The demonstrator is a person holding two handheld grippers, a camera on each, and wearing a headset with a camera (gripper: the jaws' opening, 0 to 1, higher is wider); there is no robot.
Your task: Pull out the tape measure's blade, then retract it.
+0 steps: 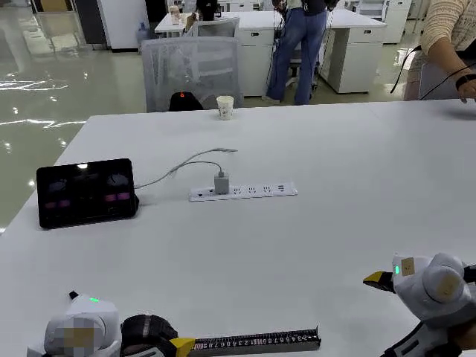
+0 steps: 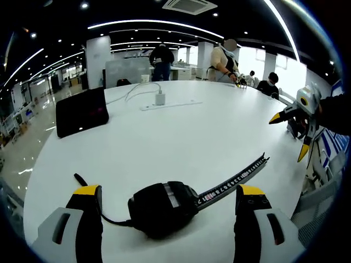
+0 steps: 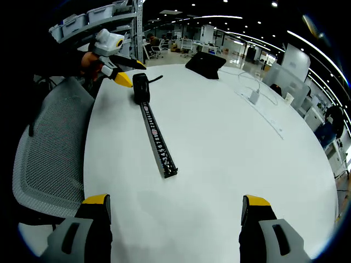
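1. The left tongs (image 2: pixel 169 193) are spread wide, gripping nothing. The black rounded plastic tape measure case (image 2: pixel 163 209) is set between their jaws on the white tabletop (image 2: pixel 181 137), apparently for steadying.
2. The black numbered blade (image 3: pixel 156 137) is laid out flat, its tip just ahead of the right tongs (image 3: pixel 176 201), which are wide and empty. Retraction is judged not yet done.

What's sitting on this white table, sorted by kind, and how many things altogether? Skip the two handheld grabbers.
Tape measure: 1
Tablet: 1
Power strip: 1
Charger: 1
Paper cup: 1
Total: 5
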